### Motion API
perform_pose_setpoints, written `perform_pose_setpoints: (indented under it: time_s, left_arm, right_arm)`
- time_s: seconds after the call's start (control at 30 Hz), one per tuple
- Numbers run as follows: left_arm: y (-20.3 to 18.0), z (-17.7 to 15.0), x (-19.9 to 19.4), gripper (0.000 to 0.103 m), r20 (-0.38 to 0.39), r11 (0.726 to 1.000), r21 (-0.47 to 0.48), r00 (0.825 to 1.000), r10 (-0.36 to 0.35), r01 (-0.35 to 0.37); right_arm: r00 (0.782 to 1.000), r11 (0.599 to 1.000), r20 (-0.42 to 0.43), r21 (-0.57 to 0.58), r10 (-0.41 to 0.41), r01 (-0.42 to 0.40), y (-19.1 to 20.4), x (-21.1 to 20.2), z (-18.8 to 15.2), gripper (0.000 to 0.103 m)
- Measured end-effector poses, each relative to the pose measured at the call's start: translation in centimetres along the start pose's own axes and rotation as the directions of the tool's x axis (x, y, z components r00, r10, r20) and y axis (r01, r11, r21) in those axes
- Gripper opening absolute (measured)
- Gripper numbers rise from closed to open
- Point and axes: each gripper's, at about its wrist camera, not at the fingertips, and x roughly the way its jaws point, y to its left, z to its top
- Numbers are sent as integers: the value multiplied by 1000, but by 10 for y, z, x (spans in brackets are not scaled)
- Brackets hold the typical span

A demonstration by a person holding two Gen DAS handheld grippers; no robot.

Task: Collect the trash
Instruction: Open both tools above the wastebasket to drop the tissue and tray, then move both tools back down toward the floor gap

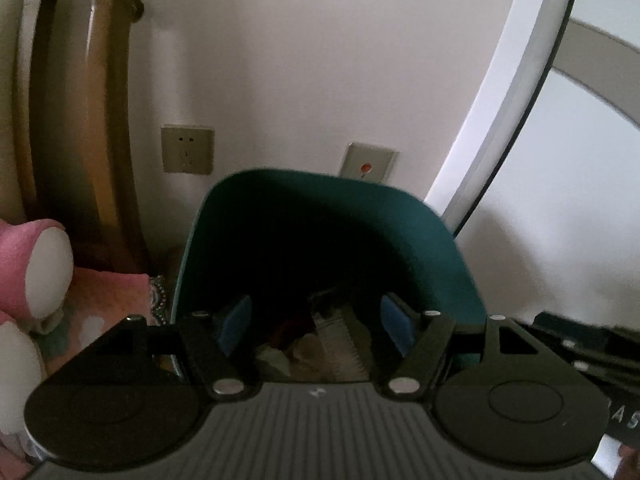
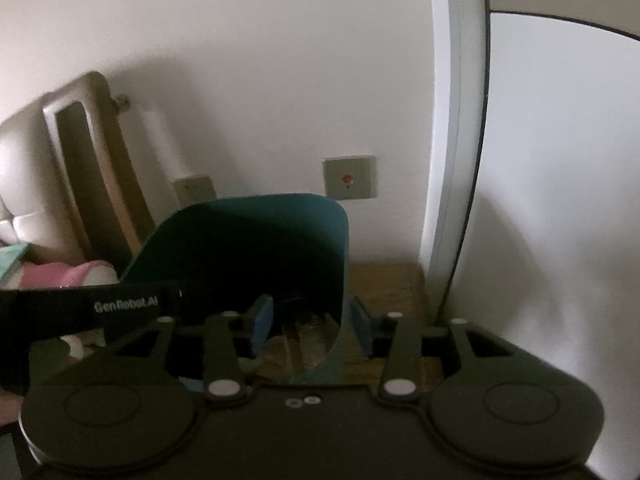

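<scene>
The teal waste bin [image 1: 420, 240] is the biggest thing here: a tall, thin-walled plastic tub with rounded corners and a smooth matt skin, standing on a wooden surface [image 2: 384, 284] just ahead of both sets of fingers. I judge it light and a little flexible at the rim, likely to tip or slide if pulled from one side; the rim wall looks like the sensible place to take hold, pinched from inside and outside.

The right gripper [image 2: 310, 326] is placed exactly so: its blue-padded fingers [image 2: 262, 322] are spread, one inside the bin and one outside, with the near-right wall between them, and the pads do not seem to press on it. The left gripper [image 1: 316, 326] hangs over the bin's mouth, fingers spread wide with nothing between them.

Below those fingers, deep in the shadowed bin, lies the trash [image 1: 320, 344]: crumpled wrappers, soft and weightless by the look, and something pale with a ribbed or toothed edge. Blur and darkness prevent naming it.

To the left of the left fingers lie pink soft bedding [image 1: 108, 292] and a wooden bed frame [image 1: 100, 120].
</scene>
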Motion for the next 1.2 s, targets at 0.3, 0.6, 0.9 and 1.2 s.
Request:
perform_pose_setpoints:
  time_s: [0.3, 0.6, 0.9, 1.2]
  left_arm:
    - [-8, -22, -48, 72, 53, 1000, 10, 999, -7, 7]
    - [-12, -64, -87, 81, 73, 999, 49, 997, 4, -8]
    - [-1, -122, -107, 84, 42, 999, -2, 998, 40, -40]
    - [12, -210, -95, 103, 20, 998, -32, 998, 52, -52]
  right_arm:
    - [998, 998, 18, 15, 65, -65, -4, -41, -28, 45]
    - [993, 993, 6, 23, 116, -116, -1, -74, -69, 48]
    - [990, 991, -45, 21, 133, -132, -2, -86, -125, 53]
    - [984, 994, -137, 9, 112, -112, -18, -73, -208, 54]
